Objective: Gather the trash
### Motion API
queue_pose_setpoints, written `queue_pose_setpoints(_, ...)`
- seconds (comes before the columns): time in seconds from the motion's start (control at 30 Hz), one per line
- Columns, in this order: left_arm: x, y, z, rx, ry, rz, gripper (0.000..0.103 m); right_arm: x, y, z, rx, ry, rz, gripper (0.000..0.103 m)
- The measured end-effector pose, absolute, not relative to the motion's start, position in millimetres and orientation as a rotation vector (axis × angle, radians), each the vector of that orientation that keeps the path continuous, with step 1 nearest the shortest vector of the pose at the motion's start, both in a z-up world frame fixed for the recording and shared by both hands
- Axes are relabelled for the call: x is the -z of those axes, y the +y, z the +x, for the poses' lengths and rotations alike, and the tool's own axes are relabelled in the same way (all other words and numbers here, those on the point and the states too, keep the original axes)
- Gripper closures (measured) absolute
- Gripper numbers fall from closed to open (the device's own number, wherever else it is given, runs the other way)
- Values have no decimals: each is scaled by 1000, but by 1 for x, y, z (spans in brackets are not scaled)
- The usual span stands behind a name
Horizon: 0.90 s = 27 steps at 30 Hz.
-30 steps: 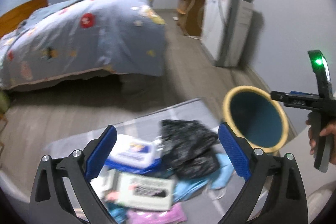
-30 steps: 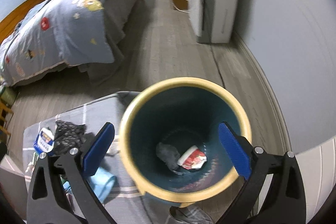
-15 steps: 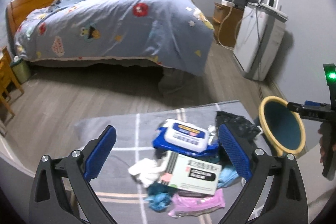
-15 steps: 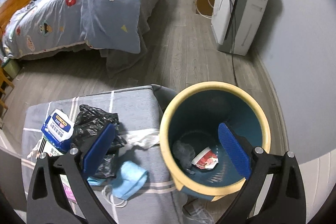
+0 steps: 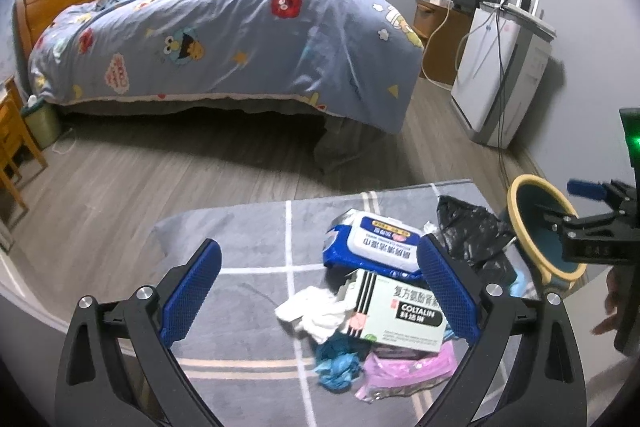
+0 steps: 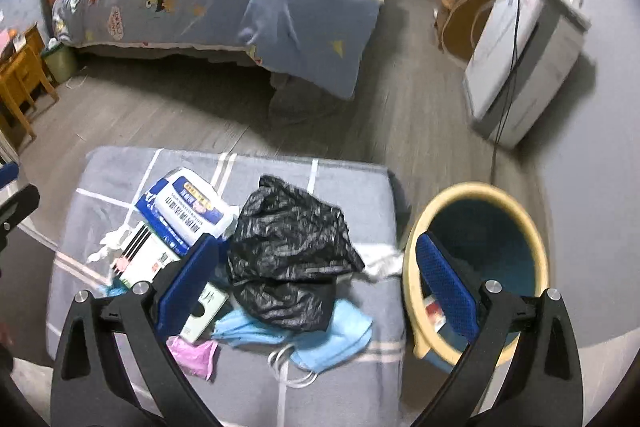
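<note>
One bed point(image 5: 224, 39) with a cartoon-print blue duvet fills the 11-to-12 o'clock part of both views, and one white appliance point(image 5: 504, 75) stands against the wall at 2 o'clock, a cable trailing down its front. One grey padded surface point(image 5: 240, 275) with pale stripes carries the whole heap of trash. One bin point(image 6: 480, 267), yellow-rimmed and blue inside, stands just beside that surface at 4 o'clock in the right wrist view (a red-and-white scrap shows at its bottom, half hidden by the right gripper's blue pad).

On the surface, counted: one crumpled black plastic bag point(image 6: 288, 251), one blue-and-white wipes pack point(image 5: 380, 243), one white medicine box point(image 5: 400, 311) printed COLTALIN, one light blue face mask point(image 6: 320, 335) partly under the black bag, one pink wrapper point(image 5: 408, 367), one white tissue wad point(image 5: 312, 311), one small blue crumple point(image 5: 340, 367).

The left gripper point(image 5: 320, 299) hovers with jaws spread wide, nothing between them; its right pad overlaps the box's edge in view. The right gripper point(image 6: 316, 291) is likewise spread apart and empty, above the black bag and mask.
</note>
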State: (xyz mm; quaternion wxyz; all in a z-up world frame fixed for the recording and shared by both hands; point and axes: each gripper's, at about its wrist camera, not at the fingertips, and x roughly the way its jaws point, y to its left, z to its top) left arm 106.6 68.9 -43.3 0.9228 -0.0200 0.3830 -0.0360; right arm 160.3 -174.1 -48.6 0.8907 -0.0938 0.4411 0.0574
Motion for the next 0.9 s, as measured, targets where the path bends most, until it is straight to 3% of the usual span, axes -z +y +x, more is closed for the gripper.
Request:
queue_pose_setpoints(0.4,69,83,110,93,873,-40,6,50,-174,170,-153,918,-89,6)
queue_pose_setpoints(0.9,106,81,113,123,991,-17,6,105,-199,194,-67,1103,-81,6)
